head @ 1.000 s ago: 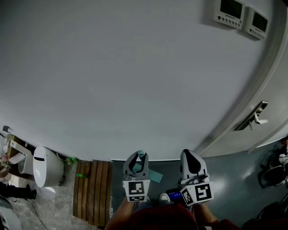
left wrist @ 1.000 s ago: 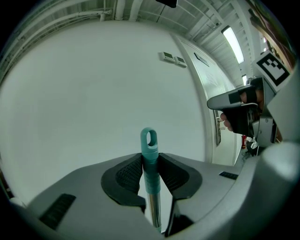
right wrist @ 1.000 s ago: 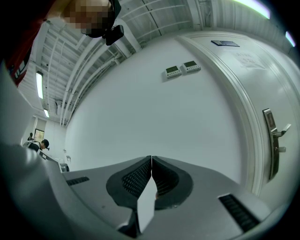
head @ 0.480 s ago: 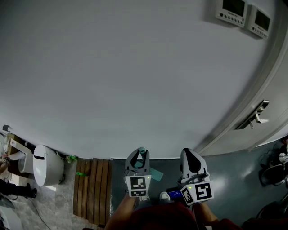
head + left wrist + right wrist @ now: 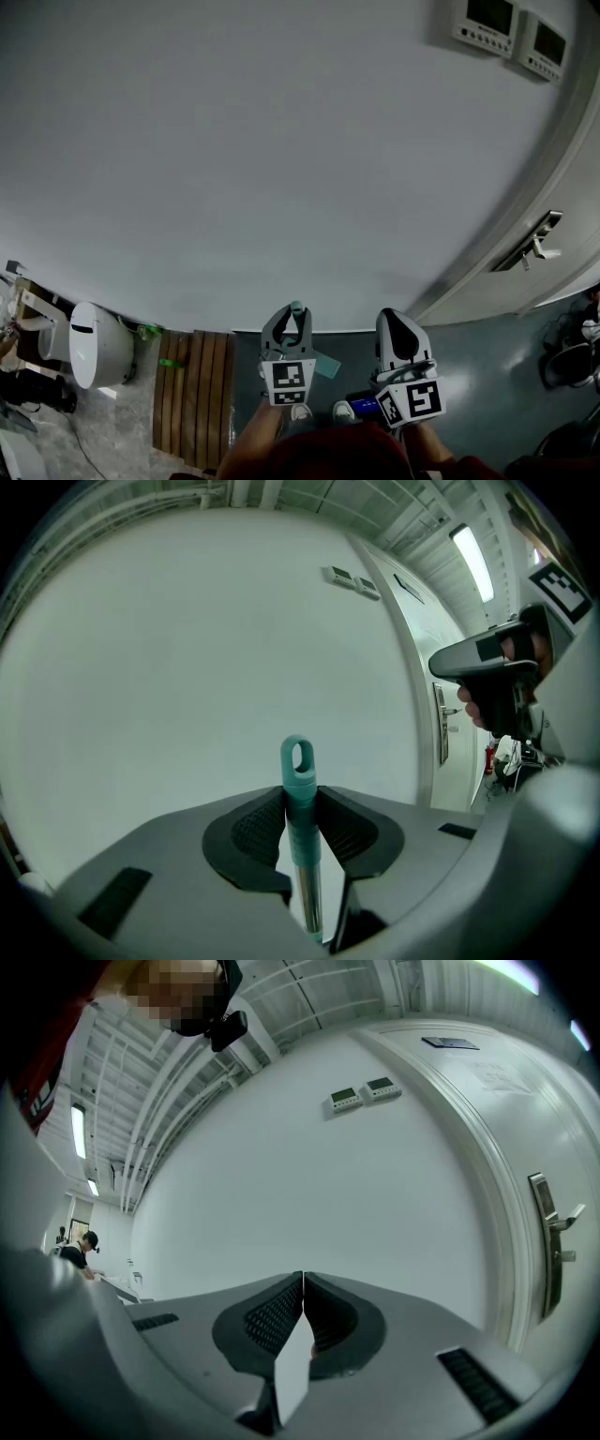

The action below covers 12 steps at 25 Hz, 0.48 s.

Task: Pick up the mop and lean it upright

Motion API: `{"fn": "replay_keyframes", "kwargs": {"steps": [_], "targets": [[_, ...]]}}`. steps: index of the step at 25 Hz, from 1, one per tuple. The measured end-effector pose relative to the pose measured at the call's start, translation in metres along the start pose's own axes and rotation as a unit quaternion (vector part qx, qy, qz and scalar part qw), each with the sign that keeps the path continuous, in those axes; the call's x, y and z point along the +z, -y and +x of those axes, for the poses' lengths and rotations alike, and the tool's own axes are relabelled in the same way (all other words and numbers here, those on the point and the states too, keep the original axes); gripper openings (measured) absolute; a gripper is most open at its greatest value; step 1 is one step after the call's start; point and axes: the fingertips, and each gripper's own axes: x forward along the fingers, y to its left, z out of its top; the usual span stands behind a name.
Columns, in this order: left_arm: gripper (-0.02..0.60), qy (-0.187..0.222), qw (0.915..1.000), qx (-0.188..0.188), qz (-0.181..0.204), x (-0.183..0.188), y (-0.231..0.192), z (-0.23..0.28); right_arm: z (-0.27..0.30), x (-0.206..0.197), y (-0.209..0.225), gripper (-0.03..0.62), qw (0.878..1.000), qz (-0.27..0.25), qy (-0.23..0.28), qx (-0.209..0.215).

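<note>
The mop [image 5: 300, 803] has a teal plastic handle end. It is topped by an oval hanging loop, with a finely ribbed grip sleeve below it and then a shiny chrome-coloured metal shaft. The handle stands between the black cross-hatched rubber pads of the left gripper [image 5: 301, 829], which is clenched on the teal sleeve. The loop sticks out past the jaw tips, close to a plain white matt wall [image 5: 187, 667].

In the head view the teal tip [image 5: 296, 307] pokes out beyond the left gripper [image 5: 288, 323]. A flat teal piece [image 5: 327, 366] lies on the dark grey floor [image 5: 487, 356] between the two grippers; whether it belongs to the mop is not clear.

The right gripper [image 5: 303, 1299] is clenched on nothing, its ribbed pads pressed together. In the head view the right gripper [image 5: 398, 330] is held just beside the left one. Both have smooth grey moulded shells and carry cubes printed with black-and-white square markers [image 5: 288, 380].

Two white rectangular wall panels with dark screens [image 5: 487, 23] hang high on the wall; their print is too small to read. To their right is a white door with a metal lever handle [image 5: 534, 246]. To the left, a slatted brown wooden platform [image 5: 192, 394] lies on the floor beside a rounded white container [image 5: 94, 347].
</note>
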Motion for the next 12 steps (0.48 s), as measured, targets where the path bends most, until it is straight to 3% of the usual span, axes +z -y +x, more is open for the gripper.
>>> {"fn": "replay_keyframes", "kwargs": {"steps": [12], "targets": [[0.12,-0.006,0.9998,0.01,-0.015,0.003,-0.012,0.04,0.002,0.0,0.002,0.018,1.0,0.0,0.001,-0.003]]}}
